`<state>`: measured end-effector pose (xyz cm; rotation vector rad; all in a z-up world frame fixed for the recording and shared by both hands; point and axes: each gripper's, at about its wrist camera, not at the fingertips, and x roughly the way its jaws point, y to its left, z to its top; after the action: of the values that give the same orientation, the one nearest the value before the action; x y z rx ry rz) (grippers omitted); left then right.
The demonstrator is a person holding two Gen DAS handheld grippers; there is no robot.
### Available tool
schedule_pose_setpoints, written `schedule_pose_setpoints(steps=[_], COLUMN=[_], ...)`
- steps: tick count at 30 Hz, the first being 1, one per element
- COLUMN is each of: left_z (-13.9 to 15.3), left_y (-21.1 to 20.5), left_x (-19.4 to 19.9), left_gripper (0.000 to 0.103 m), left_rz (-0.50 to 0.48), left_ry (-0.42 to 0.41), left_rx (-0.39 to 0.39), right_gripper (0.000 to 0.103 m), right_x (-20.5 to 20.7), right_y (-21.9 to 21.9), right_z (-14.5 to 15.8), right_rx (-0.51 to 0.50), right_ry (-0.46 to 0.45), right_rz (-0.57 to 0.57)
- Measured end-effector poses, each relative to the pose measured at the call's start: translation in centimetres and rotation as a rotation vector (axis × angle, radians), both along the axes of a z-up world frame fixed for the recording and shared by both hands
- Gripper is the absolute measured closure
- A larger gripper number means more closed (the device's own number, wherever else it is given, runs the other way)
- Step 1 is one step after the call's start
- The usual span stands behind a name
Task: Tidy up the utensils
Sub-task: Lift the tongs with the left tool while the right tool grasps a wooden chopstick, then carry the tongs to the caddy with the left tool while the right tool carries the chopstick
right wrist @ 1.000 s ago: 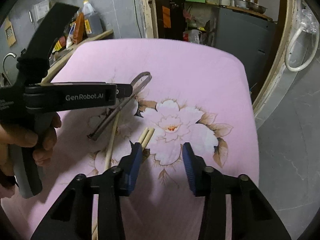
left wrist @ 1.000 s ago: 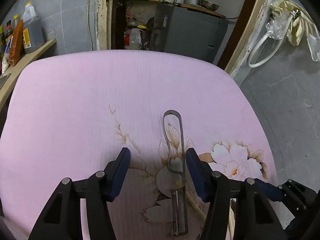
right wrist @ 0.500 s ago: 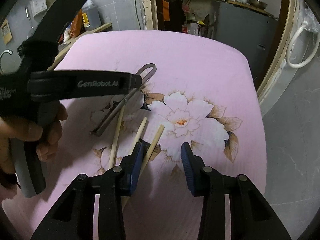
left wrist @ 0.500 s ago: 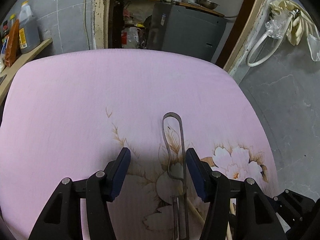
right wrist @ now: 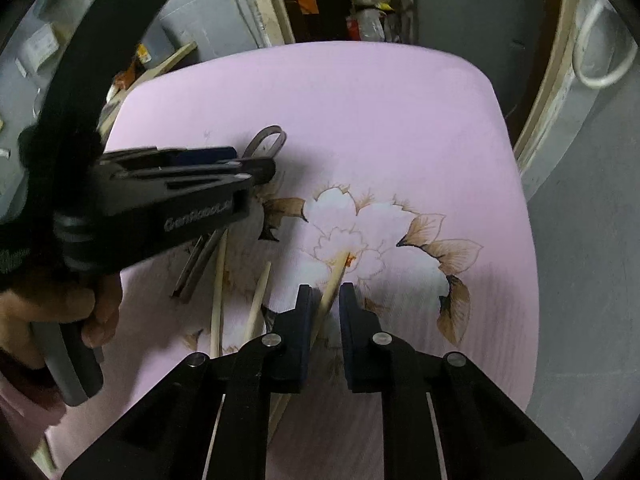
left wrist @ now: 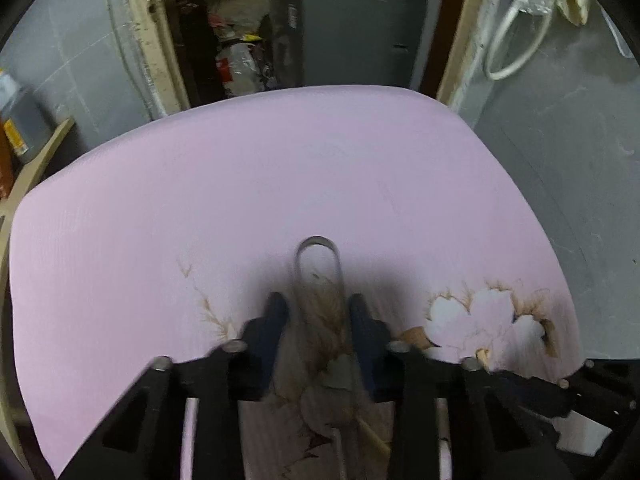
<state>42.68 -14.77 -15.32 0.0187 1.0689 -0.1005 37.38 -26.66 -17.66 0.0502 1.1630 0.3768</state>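
Observation:
Metal tongs (left wrist: 316,246) lie on the pink flowered cloth (left wrist: 280,184), loop end pointing away. My left gripper (left wrist: 318,312) straddles the tongs' two arms; its jaws are closing and the pads touch the arms. From the right wrist view, the left gripper (right wrist: 268,168) covers the middle of the tongs (right wrist: 272,138), with a person's hand (right wrist: 100,308) on its handle. My right gripper (right wrist: 326,296) is closing its jaws on a wooden chopstick (right wrist: 338,268) that runs between the pads. Two more chopsticks (right wrist: 218,288) lie to its left.
The cloth-covered table ends at a rounded far edge (right wrist: 360,46). Behind it are a cluttered doorway and a grey cabinet (left wrist: 352,32). A white hose (left wrist: 516,48) hangs on the right wall, and bottles (left wrist: 16,128) stand on a shelf at left. Grey floor (right wrist: 580,280) lies to the right.
Both grippers narrowed their jaws. The left one slid sideways until the tongs sat between its fingers. The right one shifted until one chopstick lay between its pads.

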Motion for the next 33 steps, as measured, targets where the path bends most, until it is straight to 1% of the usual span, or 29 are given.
schedule_pose_setpoints(steps=[1, 3, 5, 7, 11, 14, 16, 18, 19, 22, 23, 25, 28, 33], left_z=[0.0, 0.2, 0.4, 1.2, 3.1, 4.7, 5.6, 6.5, 6.9, 8.0, 8.4, 9.2, 10.1, 11.7], left_y=[0.1, 0.8, 1.4, 1.8, 2.1, 2.4, 2.5, 2.7, 2.7, 3.0, 3.1, 3.4, 3.7, 3.9], left_x=[0.1, 0.0, -0.4, -1.4, -3.7, -5.7, -6.8, -8.2, -8.9, -11.0, -11.4, -12.8, -14.0, -16.5], left_gripper=[0.082, 0.082, 0.082, 0.082, 0.082, 0.082, 0.082, 0.082, 0.082, 0.082, 0.082, 0.082, 0.083, 0.083], left_rz=[0.009, 0.028, 0.051, 0.071, 0.083, 0.092, 0.093, 0.094, 0.093, 0.08, 0.075, 0.06, 0.046, 0.01], left_ry=[0.008, 0.017, 0.013, -0.024, -0.109, -0.172, -0.21, -0.242, -0.26, -0.301, -0.31, -0.33, -0.346, -0.384], left_rx=[-0.013, -0.055, -0.098, -0.13, -0.165, -0.193, -0.208, -0.215, -0.216, -0.22, -0.219, -0.218, -0.222, -0.205], right_gripper=[0.099, 0.099, 0.099, 0.099, 0.099, 0.099, 0.099, 0.099, 0.099, 0.099, 0.099, 0.099, 0.099, 0.099], right_x=[0.4, 0.4, 0.0, -0.6, -2.1, -3.0, -3.2, -4.0, -3.9, -5.2, -5.7, -6.2, -7.7, -9.8], right_y=[-0.4, -1.3, -2.1, -2.7, -3.4, -3.5, -3.4, -3.3, -3.3, -3.7, -3.7, -3.3, -3.4, -3.6], right_z=[0.1, 0.2, 0.8, 1.6, 3.9, 5.7, 5.8, 6.8, 6.6, 7.7, 8.1, 8.1, 9.2, 10.6], right_rx=[0.024, 0.089, 0.134, 0.159, 0.205, 0.22, 0.217, 0.221, 0.224, 0.246, 0.248, 0.254, 0.265, 0.306], right_ry=[0.009, 0.028, 0.014, -0.014, -0.087, -0.15, -0.18, -0.217, -0.228, -0.274, -0.289, -0.309, -0.345, -0.416], right_rz=[-0.021, -0.057, -0.082, -0.095, -0.119, -0.128, -0.129, -0.137, -0.141, -0.157, -0.16, -0.164, -0.173, -0.193])
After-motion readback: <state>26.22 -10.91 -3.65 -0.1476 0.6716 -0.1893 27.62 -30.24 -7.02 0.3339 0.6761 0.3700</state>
